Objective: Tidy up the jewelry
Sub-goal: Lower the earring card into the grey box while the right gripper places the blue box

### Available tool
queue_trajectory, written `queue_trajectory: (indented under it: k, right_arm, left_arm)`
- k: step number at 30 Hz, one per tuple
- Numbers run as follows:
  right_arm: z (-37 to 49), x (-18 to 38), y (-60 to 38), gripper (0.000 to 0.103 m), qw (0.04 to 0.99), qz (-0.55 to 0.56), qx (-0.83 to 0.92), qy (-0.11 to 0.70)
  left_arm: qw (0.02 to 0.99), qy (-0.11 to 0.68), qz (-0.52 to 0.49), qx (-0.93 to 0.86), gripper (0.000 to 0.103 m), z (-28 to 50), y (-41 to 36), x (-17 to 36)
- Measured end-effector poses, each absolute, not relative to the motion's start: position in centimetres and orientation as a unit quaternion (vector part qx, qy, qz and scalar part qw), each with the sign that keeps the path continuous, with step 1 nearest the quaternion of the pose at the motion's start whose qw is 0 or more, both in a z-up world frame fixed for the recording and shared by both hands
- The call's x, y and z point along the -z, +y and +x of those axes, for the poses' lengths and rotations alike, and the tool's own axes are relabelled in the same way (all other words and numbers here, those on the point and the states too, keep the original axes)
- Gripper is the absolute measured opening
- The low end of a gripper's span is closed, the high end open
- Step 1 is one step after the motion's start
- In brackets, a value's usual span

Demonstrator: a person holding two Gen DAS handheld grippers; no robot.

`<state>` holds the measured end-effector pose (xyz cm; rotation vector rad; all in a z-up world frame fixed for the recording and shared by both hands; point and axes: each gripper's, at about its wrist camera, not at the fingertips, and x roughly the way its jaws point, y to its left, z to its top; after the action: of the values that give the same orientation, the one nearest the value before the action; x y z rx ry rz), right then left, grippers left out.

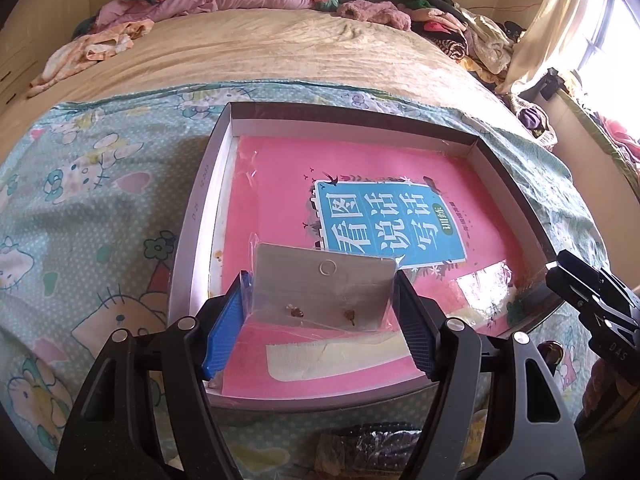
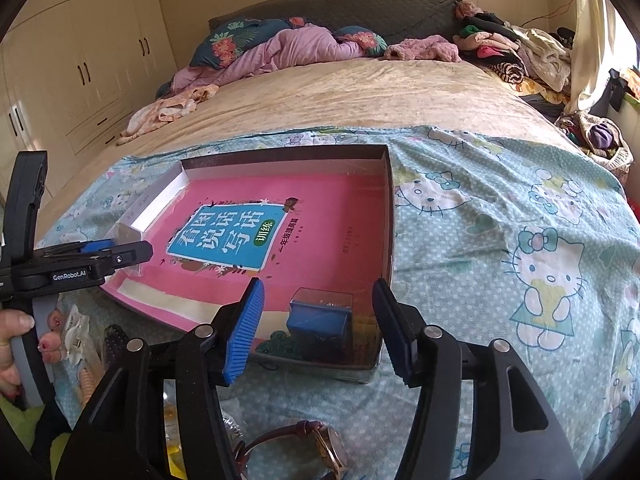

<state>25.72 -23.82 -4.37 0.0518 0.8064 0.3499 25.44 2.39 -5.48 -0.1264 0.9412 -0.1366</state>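
The left gripper [image 1: 320, 312] pinches a clear bag with an earring card [image 1: 322, 294], low in the middle, over the tray [image 1: 192, 248]; it looks light, bendy and slippery, so hold the card's edges; the right gripper [image 2: 318, 328] stands open around a small blue box [image 2: 320, 322]; farther back, the pink book [image 2: 240, 236] reads "看图说话写话"; the left gripper's side says "GenRobot.AI".

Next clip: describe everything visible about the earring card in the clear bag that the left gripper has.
The earring card is a pale grey, stiff-looking rectangle sealed in a clear plastic sleeve, with a round hole near its top edge and two small brownish-gold studs low on its face. It stands tilted between the blue pads of the left gripper, which press its side edges. It sits over the pink book inside the shallow box.
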Motion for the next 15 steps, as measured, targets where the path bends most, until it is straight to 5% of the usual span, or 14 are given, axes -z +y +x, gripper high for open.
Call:
queue_trajectory:
  k: [3, 15]
  right_arm:
    - [25.1, 3.7, -24.2, 0.070, 0.909, 0.028, -0.164, 0.382]
    - [23.5, 1.3, -25.5, 0.080, 0.918, 0.045, -0.161, 0.360]
  left_arm:
    - [0.887, 0.454, -0.060, 0.065, 0.069, 25.3, 2.4, 5.5]
    - [0.895, 0.436, -0.071, 0.062, 0.082, 23.9, 2.9, 3.2]
